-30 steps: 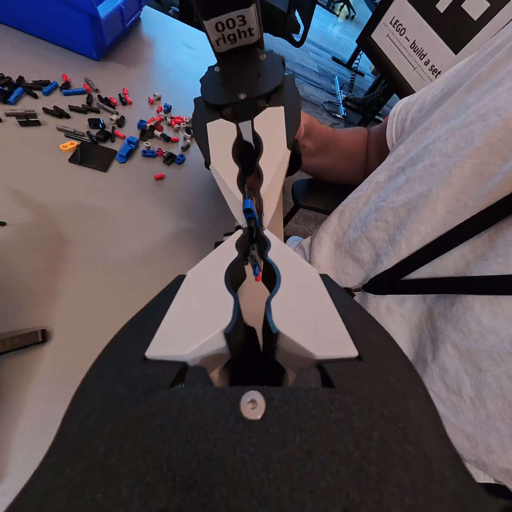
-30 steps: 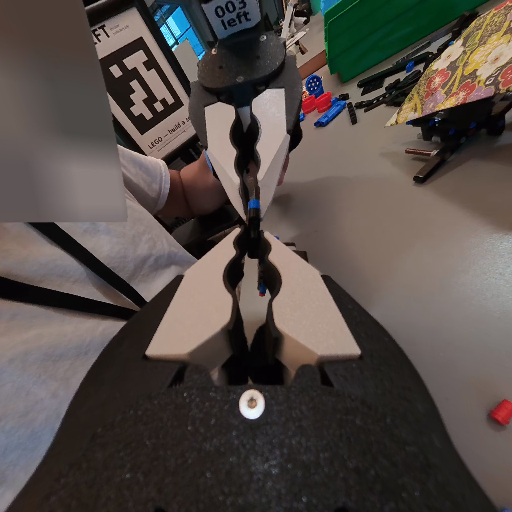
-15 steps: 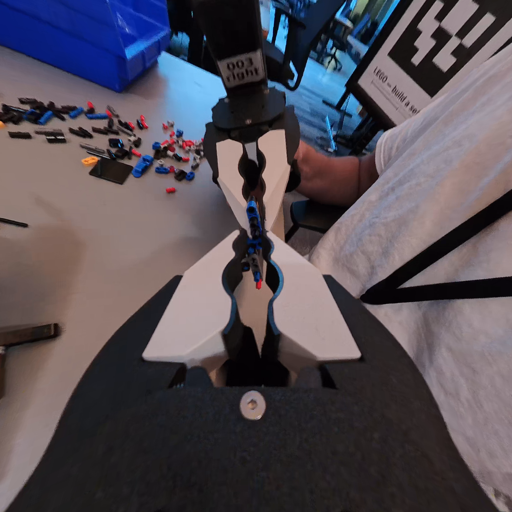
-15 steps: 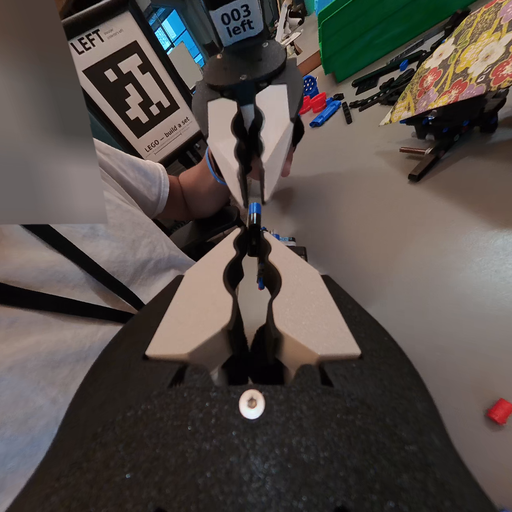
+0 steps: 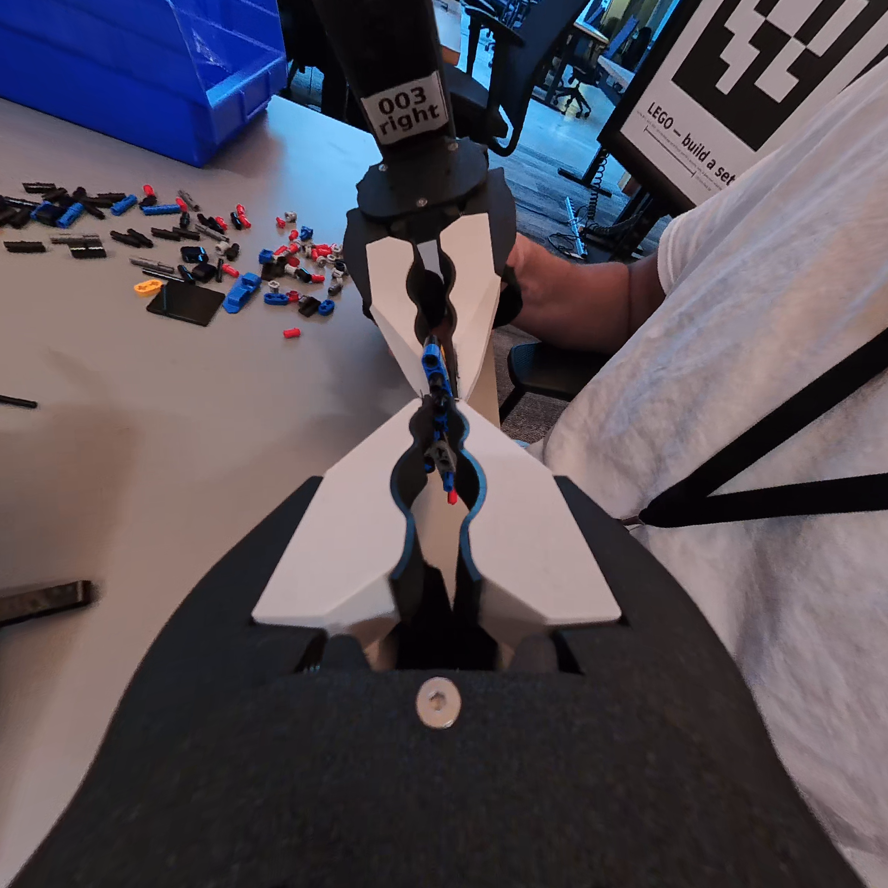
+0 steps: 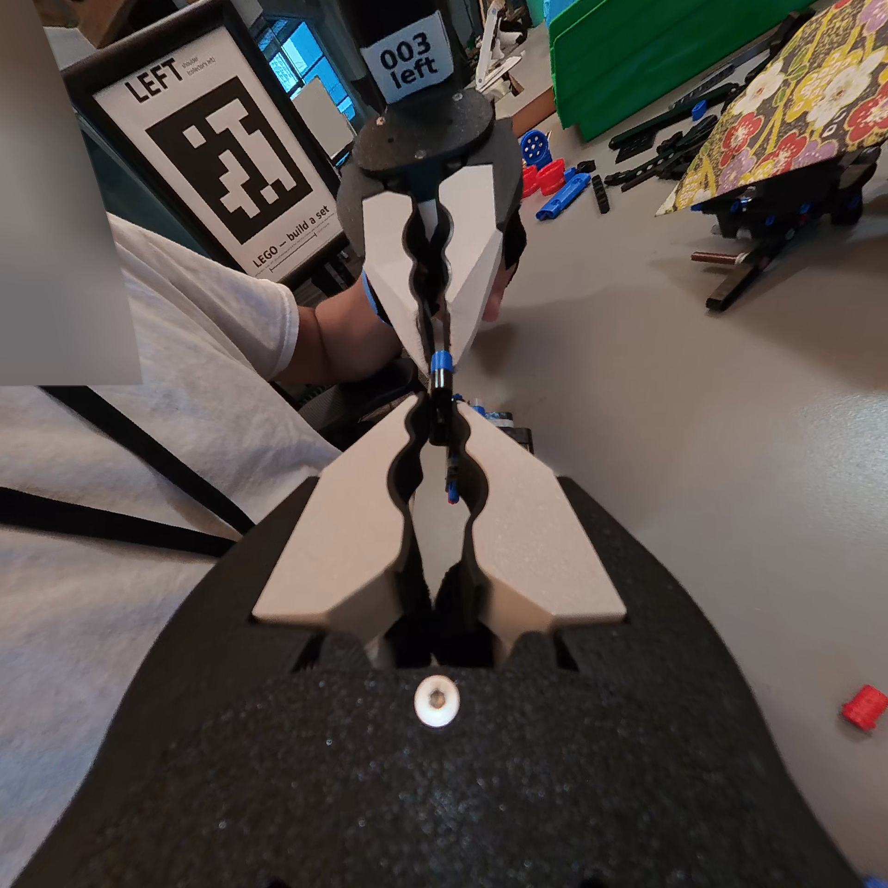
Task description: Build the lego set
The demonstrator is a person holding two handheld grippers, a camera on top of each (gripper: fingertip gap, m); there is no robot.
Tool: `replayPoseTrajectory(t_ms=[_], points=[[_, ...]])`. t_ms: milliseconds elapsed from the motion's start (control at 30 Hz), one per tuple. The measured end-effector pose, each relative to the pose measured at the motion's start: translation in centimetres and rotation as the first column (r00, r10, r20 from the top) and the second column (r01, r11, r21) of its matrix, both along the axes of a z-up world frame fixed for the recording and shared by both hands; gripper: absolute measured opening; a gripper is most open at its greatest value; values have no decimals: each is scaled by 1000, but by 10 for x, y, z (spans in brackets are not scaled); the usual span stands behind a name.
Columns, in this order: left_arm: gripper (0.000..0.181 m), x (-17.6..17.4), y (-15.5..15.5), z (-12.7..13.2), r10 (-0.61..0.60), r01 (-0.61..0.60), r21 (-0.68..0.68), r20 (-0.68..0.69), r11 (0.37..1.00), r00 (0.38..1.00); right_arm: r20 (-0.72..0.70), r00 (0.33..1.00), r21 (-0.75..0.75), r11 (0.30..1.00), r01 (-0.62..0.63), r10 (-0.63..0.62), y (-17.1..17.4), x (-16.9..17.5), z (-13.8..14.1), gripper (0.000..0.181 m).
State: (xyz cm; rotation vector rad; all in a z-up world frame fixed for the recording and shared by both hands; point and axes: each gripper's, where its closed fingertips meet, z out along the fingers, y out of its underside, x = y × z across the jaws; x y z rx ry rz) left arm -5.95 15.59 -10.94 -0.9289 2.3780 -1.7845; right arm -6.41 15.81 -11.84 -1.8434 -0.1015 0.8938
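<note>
My left gripper [image 5: 438, 408] is shut on a thin blue and black lego assembly [image 5: 435, 365] with a grey connector and a red-tipped pin between the fingers. The right gripper [image 5: 444, 372] faces it tip to tip, above the table's near edge. In the right wrist view my right gripper [image 6: 438, 411] is shut on a black piece with a blue end [image 6: 441, 379]. That end reaches the tips of the left gripper [image 6: 439, 358]. I cannot tell whether the two parts are joined.
Loose small pieces [image 5: 230, 259] and a black plate [image 5: 185, 302] lie on the grey table [image 5: 192, 432] before a blue bin [image 5: 144, 72]. A part-built model [image 6: 788, 216] under a floral sheet [image 6: 793, 110], a green bin [image 6: 648, 53] and a red piece [image 6: 867, 716] lie to the right. The person's torso is close. Both grippers' tips are close together, under 4 cm apart. Both grippers' tips are roughly 20 centimeters from the part-built model [image 6: 788, 216].
The two grippers have drawn a little apart, so more of the blue beam shows between their tips. Both stay shut.
</note>
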Motion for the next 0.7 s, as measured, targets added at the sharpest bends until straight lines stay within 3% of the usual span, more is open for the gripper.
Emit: replayPoseTrajectory(t_ms=[333, 500, 600, 700], points=[[1, 0, -4, -5, -5, 4, 28, 11, 1000, 1000, 15, 1000, -28, 1000, -13, 14, -1, -2, -4, 6], [1, 6, 0, 5, 27, -32, -105, -43, 994, 999, -33, 999, 32, 999, 25, -24, 3, 5, 6, 6], [2, 25, 14, 14, 143, -162, -235, -98, 958, 985, -59, 991, 118, 985, 128, -122, 3, 20, 19, 35], [1, 41, 28, 24, 268, -303, -364, -144, 881, 953, 39, 949, 196, 934, 300, -313, 5, 44, 26, 41]])
